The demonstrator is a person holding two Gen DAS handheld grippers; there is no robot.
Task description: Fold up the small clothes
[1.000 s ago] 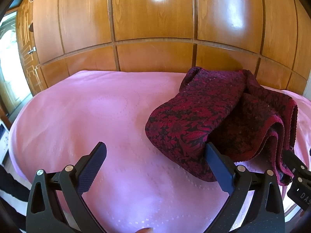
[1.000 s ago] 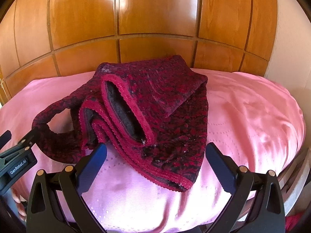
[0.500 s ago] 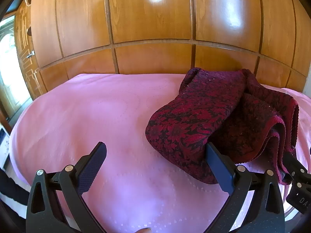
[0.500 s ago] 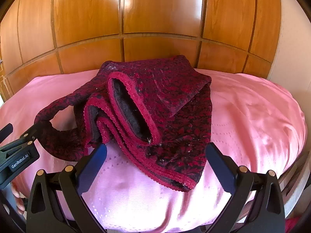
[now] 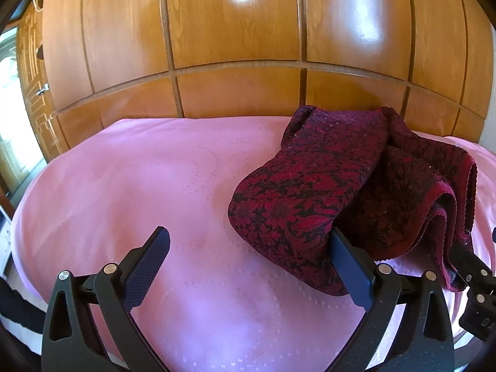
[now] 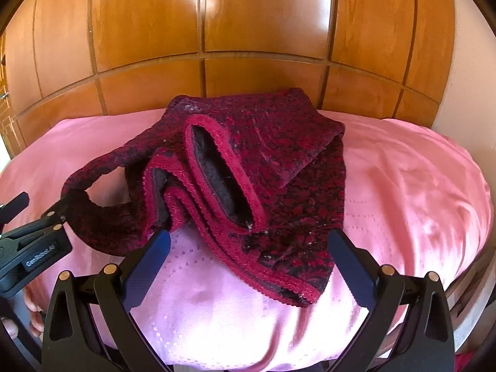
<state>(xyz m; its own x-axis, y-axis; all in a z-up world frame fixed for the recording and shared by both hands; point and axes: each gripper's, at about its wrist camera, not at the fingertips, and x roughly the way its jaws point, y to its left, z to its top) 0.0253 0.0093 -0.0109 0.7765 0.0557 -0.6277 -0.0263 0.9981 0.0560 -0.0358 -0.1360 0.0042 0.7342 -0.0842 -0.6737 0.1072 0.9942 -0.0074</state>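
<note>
A dark red floral knit garment [image 5: 310,198] lies crumpled on the pink cover [image 5: 139,192], right of centre in the left wrist view. My left gripper [image 5: 248,251] is open. Its right finger [image 5: 350,266] rests against the garment's near left fold, and its left finger is over bare cover. In the right wrist view the garment [image 6: 288,167] fills the middle, showing its red-trimmed opening and dark lining. My right gripper [image 6: 251,251] is open just in front of the garment's near hem, with nothing between its fingers. The left gripper [image 6: 34,241] shows at the left, by the sleeve end.
Glossy wooden wardrobe panels [image 5: 235,46] stand close behind the pink cover. A bright doorway [image 5: 9,117] is at far left. The cover's right edge [image 6: 465,263] drops off beside a pale wall. A hand [image 6: 29,313] holds the left gripper's handle.
Both views have shifted only slightly. The garment sits a little further right in the right wrist view. It keeps the same shape, and both grippers have stayed open.
</note>
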